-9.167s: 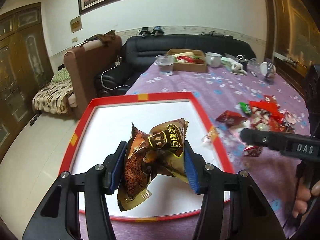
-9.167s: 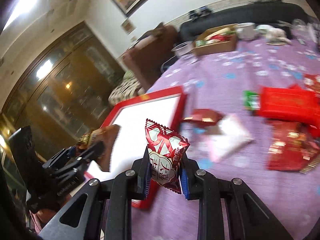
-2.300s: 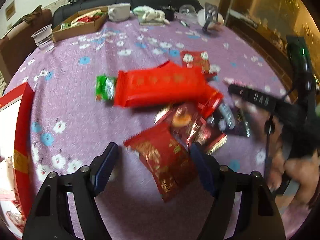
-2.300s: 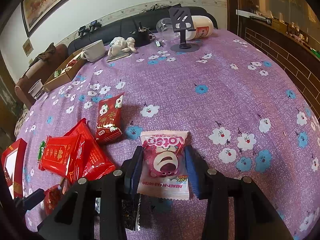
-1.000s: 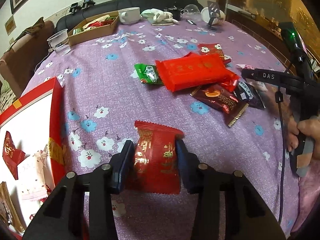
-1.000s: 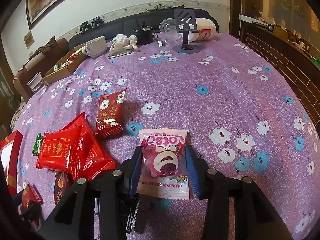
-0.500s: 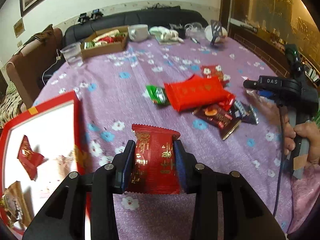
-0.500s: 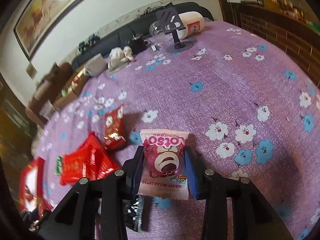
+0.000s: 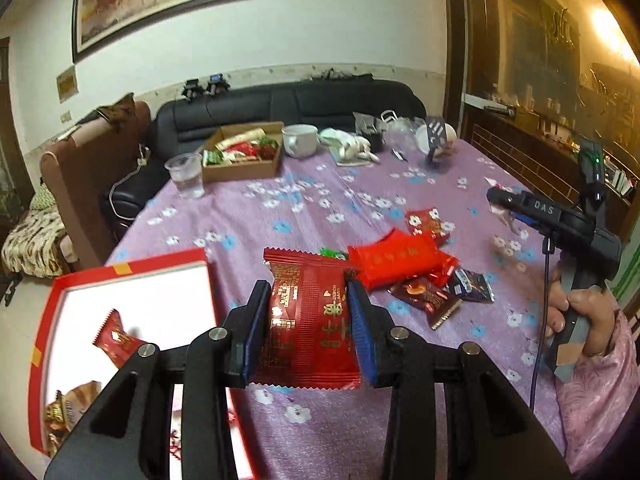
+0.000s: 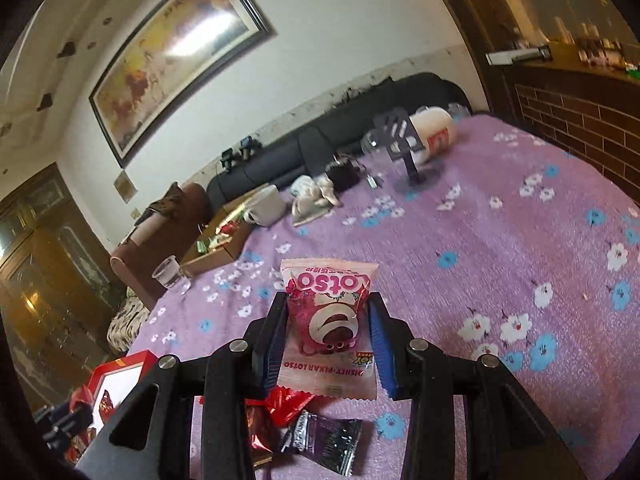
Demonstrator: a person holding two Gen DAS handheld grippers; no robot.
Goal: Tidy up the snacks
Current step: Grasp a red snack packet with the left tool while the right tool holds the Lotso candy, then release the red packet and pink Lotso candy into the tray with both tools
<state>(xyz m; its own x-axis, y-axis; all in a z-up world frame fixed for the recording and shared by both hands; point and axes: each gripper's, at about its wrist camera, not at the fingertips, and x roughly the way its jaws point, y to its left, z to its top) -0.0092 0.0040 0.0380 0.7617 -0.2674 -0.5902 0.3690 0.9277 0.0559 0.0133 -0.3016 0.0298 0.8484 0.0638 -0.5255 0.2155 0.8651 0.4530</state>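
Purple floral bench | left hand-held gripper clamps red packet | right hand-held gripper clamps pink Lotso packet | risk: slick wrappers slipping short of red tray, lower left

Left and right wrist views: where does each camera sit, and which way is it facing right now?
Left wrist: sits behind the left gripper shut on a dark red foil snack packet, facing across the purple floral tablecloth toward the black sofa; the person's right hand shows.
Right wrist: sits behind the right gripper shut on a pink Lotso packet, facing the same sofa.
Shared: the red-rimmed white tray, cardboard box.
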